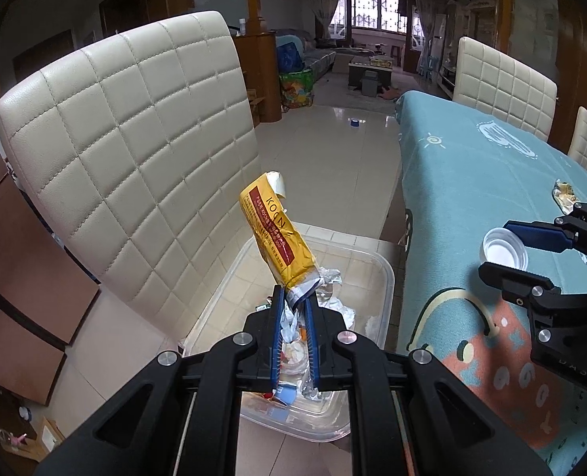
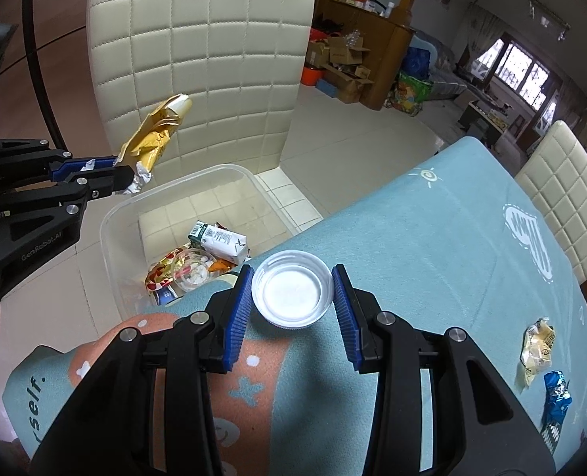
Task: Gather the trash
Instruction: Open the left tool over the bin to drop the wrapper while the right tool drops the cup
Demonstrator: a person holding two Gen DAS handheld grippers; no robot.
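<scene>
Left gripper (image 1: pixel 293 301) clamps yellow wrapper (image 1: pixel 277 230) at its foil end, above clear bin (image 2: pixel 111 222), centre frame. Bin already holds several pieces. Right gripper (image 2: pixel 293 289) spread wide around white lid (image 2: pixel 292 292) on desk (image 2: pixel 432 238), not yet closed. Two wrappers (image 2: pixel 537 347) remain, lower right.

I see a yellow wrapper (image 1: pixel 276 230) with a red band and silver foil end, and a white cap (image 2: pixel 292 292). My fingers (image 2: pixel 238 309) carry blue ridged pads on black frames. The desk (image 2: pixel 432 238) wears a teal cloth with white doodles and a salmon patch; the chair (image 2: pixel 202 59) behind it is cream, quilted in squares.
</scene>
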